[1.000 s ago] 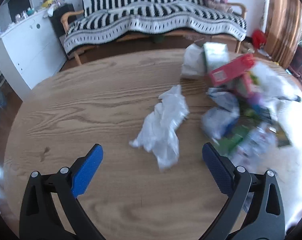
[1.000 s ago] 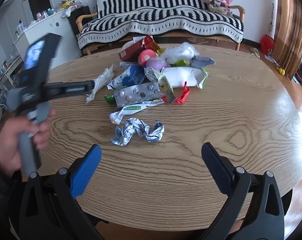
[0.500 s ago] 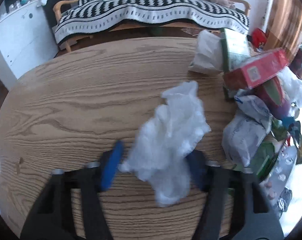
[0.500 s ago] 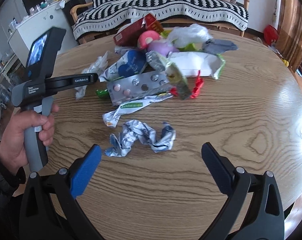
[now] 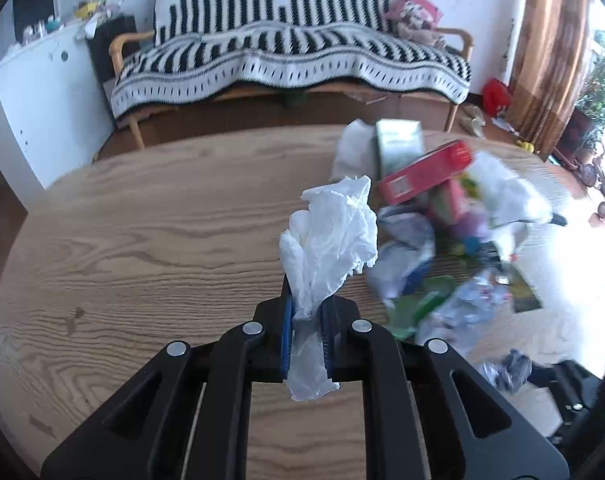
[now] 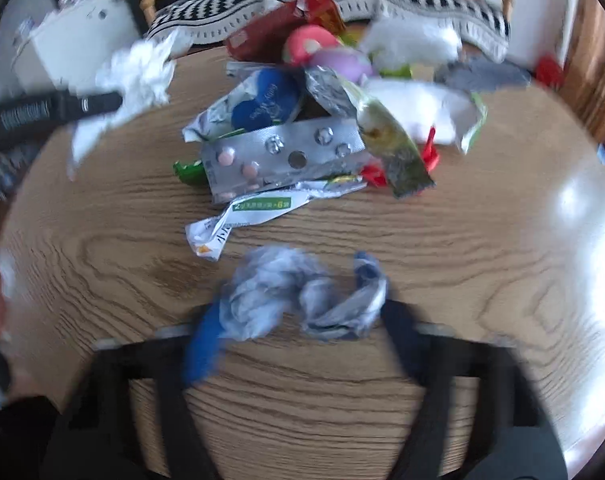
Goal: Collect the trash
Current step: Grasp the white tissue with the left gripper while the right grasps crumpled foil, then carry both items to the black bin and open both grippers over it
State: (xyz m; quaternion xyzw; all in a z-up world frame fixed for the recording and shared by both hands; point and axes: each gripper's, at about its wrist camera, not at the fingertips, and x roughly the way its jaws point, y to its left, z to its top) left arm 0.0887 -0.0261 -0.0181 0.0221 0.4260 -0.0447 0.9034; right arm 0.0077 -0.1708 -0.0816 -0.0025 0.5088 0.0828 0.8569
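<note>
My left gripper (image 5: 307, 312) is shut on a crumpled white tissue (image 5: 330, 236) and holds it above the round wooden table (image 5: 142, 248); the tissue also shows in the right wrist view (image 6: 138, 72), lifted at the upper left. My right gripper (image 6: 298, 324) is blurred by motion, its jaws part way closed around a crumpled silver wrapper (image 6: 302, 292) that lies on the table. A pile of trash (image 6: 322, 136) lies beyond it: a pill blister pack (image 6: 286, 156), a blue-and-white pouch (image 6: 258, 108), a red box (image 5: 422, 176).
A black-and-white striped sofa (image 5: 290, 56) stands behind the table. A white cabinet (image 5: 34, 100) is at the left. The person's left hand and handle (image 6: 30, 112) reach in at the left of the right wrist view.
My left gripper has shut on the white tissue and lifted it off the table. My right gripper has moved forward to the silver wrapper and its jaws have been closing in on it.
</note>
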